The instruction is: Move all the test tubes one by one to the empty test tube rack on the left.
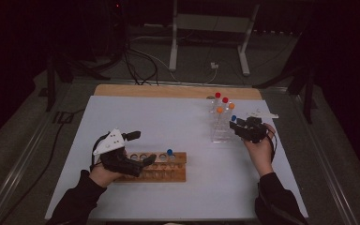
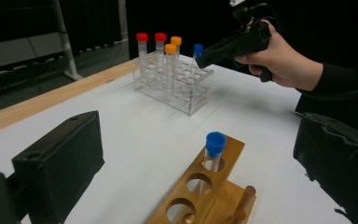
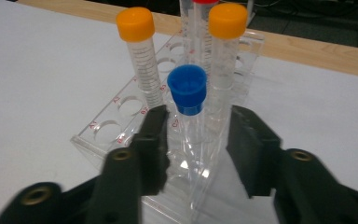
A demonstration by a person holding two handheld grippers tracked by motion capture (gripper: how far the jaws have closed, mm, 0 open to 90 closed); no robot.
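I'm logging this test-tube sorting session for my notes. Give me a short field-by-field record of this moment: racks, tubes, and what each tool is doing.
surface: white table
clear rack: far right, holds two red-capped, two orange-capped and one blue-capped tube
wooden rack: near left, one blue-capped tube standing in it, other visible holes unfilled
right tool: jaws on either side of the blue-capped tube in the clear rack, one pad at the tube, gap at the other
left tool: open, over the wooden rack, nothing between its jaws
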